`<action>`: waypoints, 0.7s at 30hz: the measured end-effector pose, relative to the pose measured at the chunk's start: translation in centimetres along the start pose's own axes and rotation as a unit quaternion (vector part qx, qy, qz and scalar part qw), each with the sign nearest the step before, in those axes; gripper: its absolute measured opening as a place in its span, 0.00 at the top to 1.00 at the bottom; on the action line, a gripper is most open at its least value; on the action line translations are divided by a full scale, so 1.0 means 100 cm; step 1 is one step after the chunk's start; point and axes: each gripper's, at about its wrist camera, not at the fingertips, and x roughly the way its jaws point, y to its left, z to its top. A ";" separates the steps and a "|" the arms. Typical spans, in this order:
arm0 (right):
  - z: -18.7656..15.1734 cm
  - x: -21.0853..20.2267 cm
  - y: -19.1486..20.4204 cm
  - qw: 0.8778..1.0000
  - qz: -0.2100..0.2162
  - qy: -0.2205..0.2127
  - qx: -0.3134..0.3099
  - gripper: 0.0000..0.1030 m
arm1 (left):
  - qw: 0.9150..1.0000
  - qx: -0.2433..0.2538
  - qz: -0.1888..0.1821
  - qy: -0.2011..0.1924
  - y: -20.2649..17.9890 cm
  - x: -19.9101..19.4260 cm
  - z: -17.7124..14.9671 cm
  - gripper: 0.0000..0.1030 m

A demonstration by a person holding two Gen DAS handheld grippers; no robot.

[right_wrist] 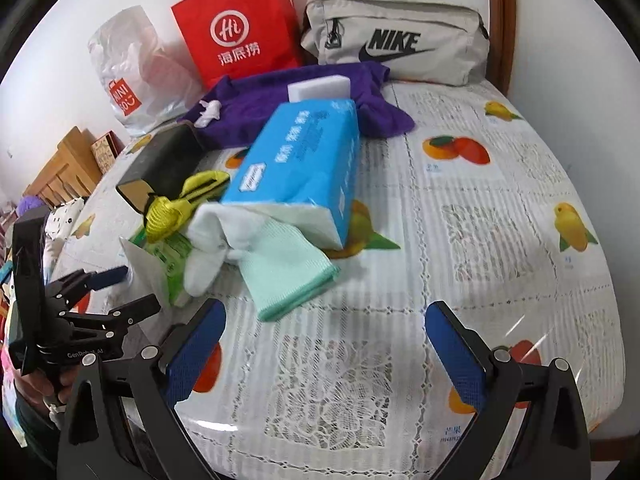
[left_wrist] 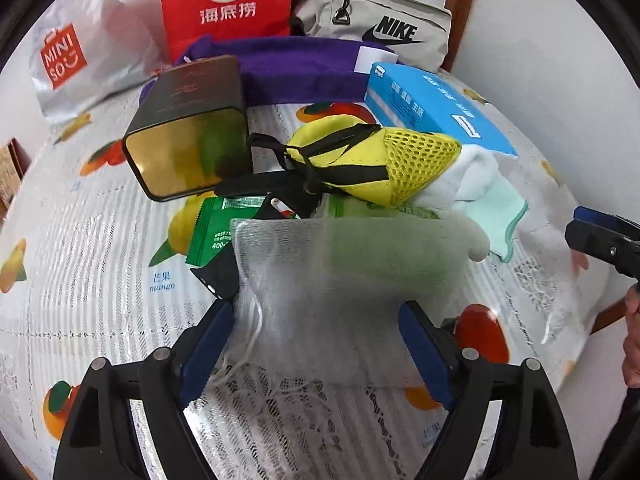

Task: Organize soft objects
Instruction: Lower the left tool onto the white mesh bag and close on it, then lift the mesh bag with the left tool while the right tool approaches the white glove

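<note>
White mesh pouch (left_wrist: 340, 280) hangs between the spread blue pads (left_wrist: 208, 344) of the left gripper (left_wrist: 316, 344); whether the pads actually pinch it cannot be told. Behind it in the left wrist view lie a green packet (left_wrist: 212, 228) printed "400-", a yellow mesh pouch (left_wrist: 384, 168) with black straps, a white and mint cloth (left_wrist: 488, 196), a dark tin (left_wrist: 188, 132), and a blue tissue pack (left_wrist: 432, 108). At the table's (left_wrist: 80, 240) far edge stand a red "Hi" bag (left_wrist: 226, 4), a "MINISO" plastic bag (left_wrist: 72, 56), a grey "NIKE" pouch (left_wrist: 384, 20) and a purple cloth (left_wrist: 296, 68). The tablecloth reads "mango".

From the right wrist view, the right gripper (right_wrist: 324, 344) is wide open over bare lace tablecloth near the front edge, holding nothing. The mint cloth (right_wrist: 288, 276) lies just ahead, against the tissue pack (right_wrist: 300, 164). A white sponge (right_wrist: 318, 86) rests on the purple cloth (right_wrist: 256, 108). The left gripper (right_wrist: 120, 288) shows "GenRobot.AI".
</note>
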 end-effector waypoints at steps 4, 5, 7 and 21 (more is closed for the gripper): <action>-0.007 0.010 -0.005 1.000 -0.006 0.012 0.006 0.03 | 1.000 -0.008 0.013 -0.016 0.002 -0.002 -0.002 0.34; -0.008 0.011 -0.006 1.000 -0.005 0.014 0.008 0.03 | 1.000 -0.012 0.021 -0.018 0.005 -0.004 -0.002 0.45; -0.009 0.013 -0.007 1.000 -0.001 0.015 0.012 0.03 | 0.999 -0.015 0.029 -0.020 0.010 -0.006 -0.003 0.60; -0.019 0.016 0.000 1.000 0.005 0.012 -0.004 0.03 | 0.998 -0.047 0.021 -0.021 0.044 -0.038 -0.021 0.94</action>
